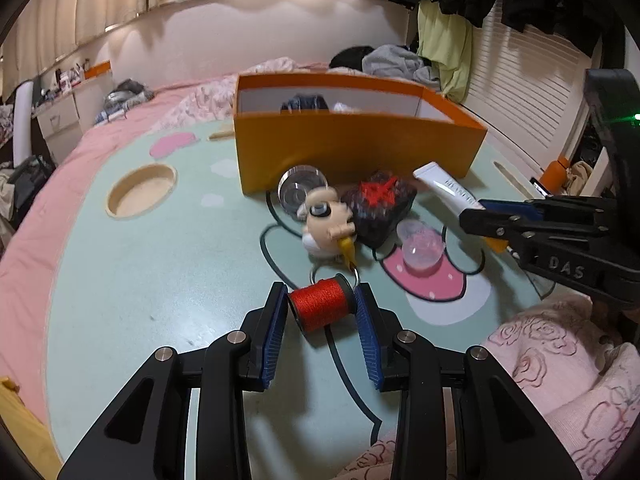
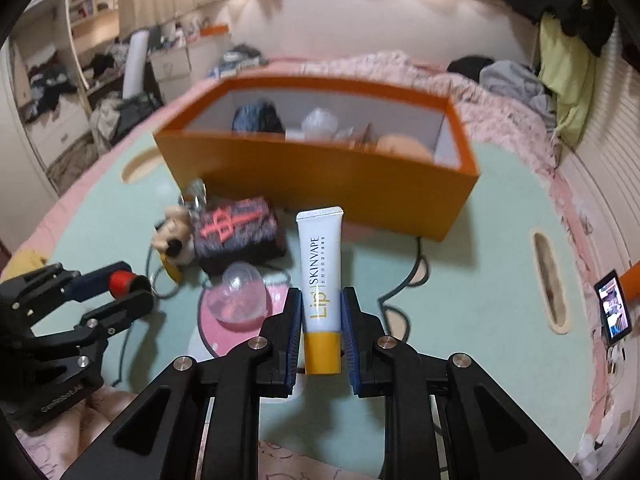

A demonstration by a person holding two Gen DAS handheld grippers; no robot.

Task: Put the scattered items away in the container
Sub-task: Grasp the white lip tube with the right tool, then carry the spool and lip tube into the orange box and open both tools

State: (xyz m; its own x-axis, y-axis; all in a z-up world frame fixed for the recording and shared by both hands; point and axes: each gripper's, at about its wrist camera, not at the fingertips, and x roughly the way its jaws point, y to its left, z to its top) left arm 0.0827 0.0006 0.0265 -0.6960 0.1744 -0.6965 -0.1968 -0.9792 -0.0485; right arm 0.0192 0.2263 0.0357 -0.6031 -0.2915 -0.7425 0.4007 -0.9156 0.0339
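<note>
In the left wrist view, your left gripper (image 1: 321, 304) is sitting at the lower centre of the frame, and you are clamping its blue pads on a red thread spool (image 1: 321, 307), one pad on each end of it. Just above the spool, in the middle of the frame, a small plush keychain (image 1: 326, 222) is lying beside a dark folded cloth with a red mark (image 1: 380, 206), and a clear dome-shaped lid (image 1: 422, 246) is resting to the right of them on the mint-green table (image 1: 160, 280). The orange box (image 1: 352, 152) is standing above this cluster, at the upper centre, with a few things already showing inside.

At the right edge of that view, your right gripper (image 1: 476, 216) is reaching in, closed on a white tube (image 1: 444, 188).

In the right wrist view, the same tube (image 2: 321, 276) is standing lengthwise in the centre of the frame, its yellow cap towards the camera, and you are pinching it between both pads. A phone (image 2: 614, 308) is lying at the far right.
</note>
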